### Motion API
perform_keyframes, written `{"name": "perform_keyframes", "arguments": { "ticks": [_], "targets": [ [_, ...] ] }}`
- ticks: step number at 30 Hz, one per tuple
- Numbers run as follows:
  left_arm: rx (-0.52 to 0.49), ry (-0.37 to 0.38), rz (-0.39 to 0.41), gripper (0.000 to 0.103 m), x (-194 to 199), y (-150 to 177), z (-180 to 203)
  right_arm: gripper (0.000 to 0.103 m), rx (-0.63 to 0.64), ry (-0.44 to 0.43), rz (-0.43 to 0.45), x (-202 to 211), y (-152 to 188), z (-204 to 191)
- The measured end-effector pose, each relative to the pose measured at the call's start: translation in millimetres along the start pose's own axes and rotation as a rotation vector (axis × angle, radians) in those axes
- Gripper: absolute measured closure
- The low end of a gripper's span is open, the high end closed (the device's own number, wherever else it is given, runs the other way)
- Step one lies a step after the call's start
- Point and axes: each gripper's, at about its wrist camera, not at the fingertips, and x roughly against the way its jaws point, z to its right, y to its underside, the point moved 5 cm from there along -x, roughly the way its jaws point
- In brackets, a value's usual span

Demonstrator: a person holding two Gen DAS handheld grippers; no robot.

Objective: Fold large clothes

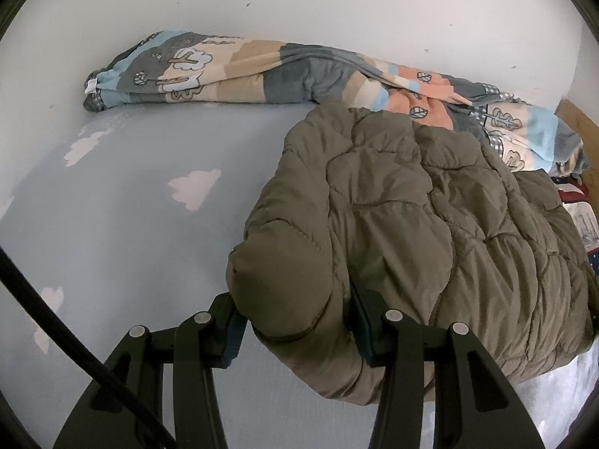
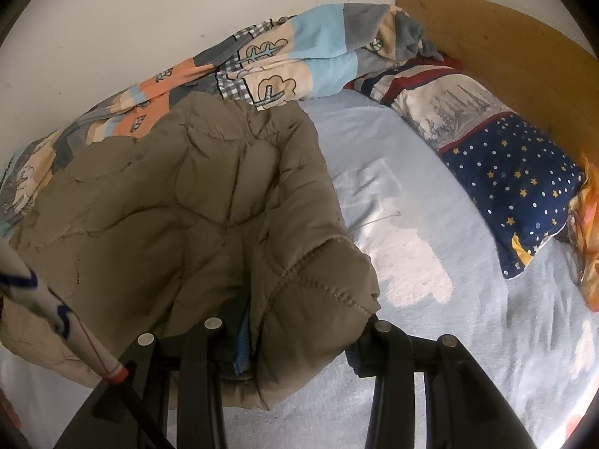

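Both the left gripper point(image 1: 295, 331) and right gripper point(image 2: 299, 340) clamp the padded jacket's point(image 1: 430, 217) near edge between their jaws, fold unfinished.

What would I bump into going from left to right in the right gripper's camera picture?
White pole → puffy brown jacket → light blue bedsheet → starry blue pillow → orange cloth.
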Motion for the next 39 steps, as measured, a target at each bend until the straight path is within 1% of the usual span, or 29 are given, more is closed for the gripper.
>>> {"name": "perform_keyframes", "arguments": {
  "ticks": [3, 9, 16, 25, 32, 34, 36, 38, 39],
  "targets": [
    [-0.003, -0.006, 0.000, 0.056, 7, 4, 0, 0.061, 0.006, -0.003, 0.004, 8, 1, -1],
    [-0.021, -0.002, 0.017, 0.056, 34, 13, 2, 0.062, 0.036, 0.002, 0.015, 25, 8, -3],
    [-0.010, -0.005, 0.014, 0.056, 64, 37, -7, 0.062, 0.038, -0.019, 0.037, 57, 19, -3],
    [0.037, 0.007, 0.013, 0.056, 111, 87, -25, 0.063, 0.031, -0.036, 0.035, 95, 59, 9],
    [0.056, 0.023, 0.011, 0.056, 138, 117, -41, 0.063, -0.025, -0.066, 0.028, 124, 103, 24],
    [0.061, 0.028, -0.002, 0.056, 138, 125, -46, 0.063, -0.035, -0.074, 0.028, 131, 113, 27],
    [0.080, 0.033, -0.036, 0.056, 130, 137, -53, 0.063, -0.049, -0.082, 0.019, 135, 124, 33],
    [0.118, 0.036, -0.085, 0.054, 118, 146, -60, 0.062, -0.070, -0.093, -0.007, 133, 136, 37],
    [0.169, 0.053, -0.136, 0.051, 108, 153, -67, 0.062, -0.086, -0.100, -0.028, 128, 142, 40]
  ]
}}
